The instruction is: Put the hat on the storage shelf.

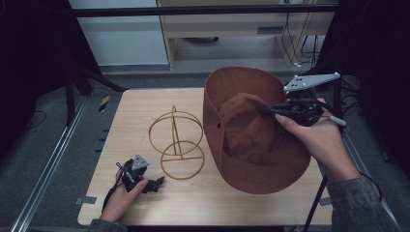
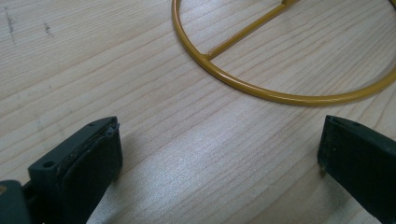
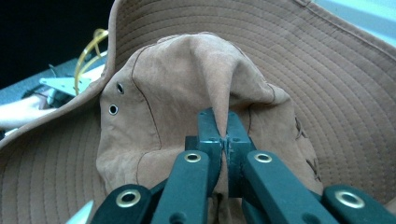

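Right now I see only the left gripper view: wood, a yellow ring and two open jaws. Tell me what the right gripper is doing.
Observer: The right gripper is shut on a fold of the crown of a brown hat, as the right gripper view shows.
Operator: Say where that hat sits against my ring.
Observer: In the high view the hat is tilted up on its brim at the right of the table, beside the yellow wire stand; your ring is that stand's base.
Operator: Place my own gripper for me.
Observer: The left gripper lies low near the table's front left, jaws pointing at the stand's base ring, apart from it.
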Demonstrator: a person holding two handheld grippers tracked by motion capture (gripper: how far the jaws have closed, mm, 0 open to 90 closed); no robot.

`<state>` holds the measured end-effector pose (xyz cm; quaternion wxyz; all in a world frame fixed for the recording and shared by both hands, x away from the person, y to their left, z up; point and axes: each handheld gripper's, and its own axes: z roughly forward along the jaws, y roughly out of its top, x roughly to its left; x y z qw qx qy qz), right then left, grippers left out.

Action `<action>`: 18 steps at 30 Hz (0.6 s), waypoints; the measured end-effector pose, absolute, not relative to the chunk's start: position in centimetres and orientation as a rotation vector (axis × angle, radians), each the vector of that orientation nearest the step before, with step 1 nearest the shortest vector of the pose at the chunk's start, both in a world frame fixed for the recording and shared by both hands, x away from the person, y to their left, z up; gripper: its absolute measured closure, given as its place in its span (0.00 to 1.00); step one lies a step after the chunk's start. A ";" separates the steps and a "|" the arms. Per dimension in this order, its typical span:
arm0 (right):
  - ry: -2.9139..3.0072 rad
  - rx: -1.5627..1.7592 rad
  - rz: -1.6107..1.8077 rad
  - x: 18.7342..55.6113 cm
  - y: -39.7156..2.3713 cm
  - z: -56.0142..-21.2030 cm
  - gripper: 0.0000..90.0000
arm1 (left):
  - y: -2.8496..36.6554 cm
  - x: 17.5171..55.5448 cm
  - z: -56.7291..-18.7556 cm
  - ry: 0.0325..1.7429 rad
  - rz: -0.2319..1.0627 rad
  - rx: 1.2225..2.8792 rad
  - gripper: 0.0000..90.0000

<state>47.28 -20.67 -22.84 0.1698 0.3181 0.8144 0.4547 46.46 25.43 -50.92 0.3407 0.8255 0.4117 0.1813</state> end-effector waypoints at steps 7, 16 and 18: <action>2.296 0.862 1.330 46.9 -19.3 -21.9 0.99 | 25.4 46.5 -50.9 1.071 0.471 2.148 0.00; 2.281 0.808 1.375 46.8 -17.0 -20.3 0.99 | 25.4 46.5 -50.9 1.072 0.474 2.147 0.00; 2.281 0.795 1.384 47.0 -16.1 -20.1 0.99 | 25.4 46.5 -50.9 1.072 0.474 2.147 0.00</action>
